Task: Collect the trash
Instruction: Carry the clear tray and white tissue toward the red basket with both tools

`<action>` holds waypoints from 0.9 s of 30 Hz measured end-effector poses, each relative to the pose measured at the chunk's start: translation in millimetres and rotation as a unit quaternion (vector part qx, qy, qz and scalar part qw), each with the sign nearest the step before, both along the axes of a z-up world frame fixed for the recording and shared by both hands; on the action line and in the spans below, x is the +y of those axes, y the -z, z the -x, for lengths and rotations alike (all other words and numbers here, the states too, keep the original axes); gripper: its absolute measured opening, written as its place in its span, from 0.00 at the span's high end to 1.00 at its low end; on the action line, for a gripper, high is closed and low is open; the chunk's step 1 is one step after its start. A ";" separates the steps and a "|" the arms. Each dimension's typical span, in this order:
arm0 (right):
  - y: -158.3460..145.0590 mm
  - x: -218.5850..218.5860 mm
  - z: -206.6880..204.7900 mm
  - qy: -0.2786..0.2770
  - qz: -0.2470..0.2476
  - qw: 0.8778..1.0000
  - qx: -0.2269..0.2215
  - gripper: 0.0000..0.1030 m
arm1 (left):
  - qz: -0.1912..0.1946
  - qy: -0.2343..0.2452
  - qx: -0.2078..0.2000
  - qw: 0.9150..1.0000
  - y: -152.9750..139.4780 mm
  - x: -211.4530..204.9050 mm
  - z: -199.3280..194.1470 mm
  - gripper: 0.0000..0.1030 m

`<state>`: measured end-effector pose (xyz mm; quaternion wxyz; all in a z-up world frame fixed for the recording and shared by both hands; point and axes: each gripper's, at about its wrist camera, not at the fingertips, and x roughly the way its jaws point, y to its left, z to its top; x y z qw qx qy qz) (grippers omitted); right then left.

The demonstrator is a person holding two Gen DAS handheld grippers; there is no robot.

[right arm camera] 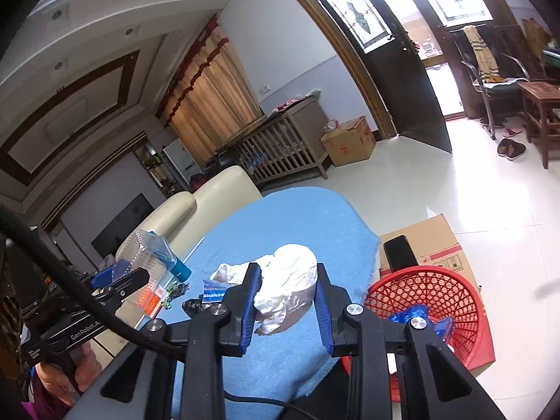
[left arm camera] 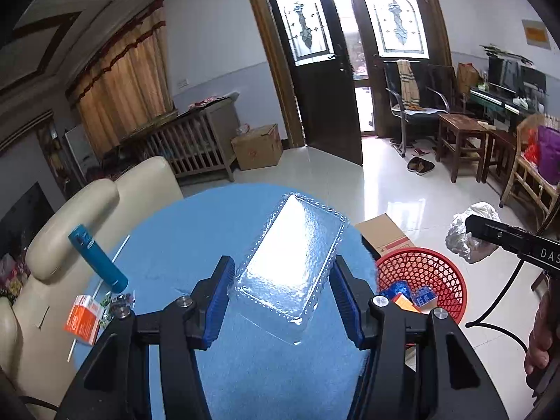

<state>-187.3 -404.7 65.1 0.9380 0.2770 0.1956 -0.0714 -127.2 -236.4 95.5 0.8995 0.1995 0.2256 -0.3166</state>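
My left gripper [left arm camera: 280,280] is shut on a clear plastic clamshell tray [left arm camera: 294,255], held above the blue tablecloth [left arm camera: 196,238]; the tray also shows in the right wrist view [right arm camera: 147,255]. My right gripper [right arm camera: 285,283] is shut on a crumpled white plastic bag [right arm camera: 287,280], held over the cloth's right side. In the left wrist view that bag [left arm camera: 469,227] hangs beyond the red mesh basket [left arm camera: 430,269]. The basket [right arm camera: 437,294] stands on the floor at the table's right and holds blue and orange wrappers.
On the cloth's left lie a blue bottle [left arm camera: 98,259], an orange box [left arm camera: 82,318], a white straw [left arm camera: 105,280] and small wrappers [right arm camera: 213,294]. A cardboard box [right arm camera: 434,241] with a black phone stands behind the basket. A cream sofa [left arm camera: 87,210] borders the table.
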 end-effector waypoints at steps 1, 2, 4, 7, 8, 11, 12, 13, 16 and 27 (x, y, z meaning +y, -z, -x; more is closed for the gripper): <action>0.4 -2.0 3.1 0.002 -0.001 1.000 -0.001 0.69 | -0.002 0.002 -0.001 1.000 0.2 -2.7 1.3 0.44; 0.6 -4.4 5.6 0.002 -0.003 1.000 -0.002 0.69 | -0.004 0.004 -0.001 1.000 0.5 -5.5 2.9 0.44; 1.7 -8.6 10.2 0.007 -0.004 1.000 -0.005 0.69 | -0.009 0.007 -0.004 1.000 0.8 -11.3 6.3 0.44; 4.0 -14.2 17.8 0.012 -0.011 1.000 -0.008 0.69 | -0.014 0.010 -0.006 1.000 0.1 -16.7 10.9 0.44; 4.6 -15.7 19.0 0.014 -0.013 1.000 -0.008 0.69 | -0.016 0.012 -0.008 1.000 0.2 -19.1 12.0 0.44; 6.5 -19.5 25.4 0.018 -0.019 1.000 -0.010 0.69 | -0.022 0.015 -0.010 1.000 1.0 -28.0 15.1 0.44; 7.6 -21.1 27.5 0.020 -0.020 1.000 -0.010 0.69 | -0.024 0.017 -0.010 1.000 1.4 -30.8 15.9 0.44; 8.5 -23.5 28.3 0.021 -0.022 0.999 -0.010 0.69 | -0.026 0.018 -0.011 0.999 1.8 -32.7 16.4 0.44; 10.7 -28.6 32.6 0.023 -0.027 0.999 -0.011 0.69 | -0.032 0.023 -0.009 0.999 3.3 -39.6 19.1 0.44; 14.5 -43.1 56.6 0.040 -0.046 0.998 -0.016 0.69 | -0.053 0.046 -0.011 0.997 8.5 -65.6 31.2 0.44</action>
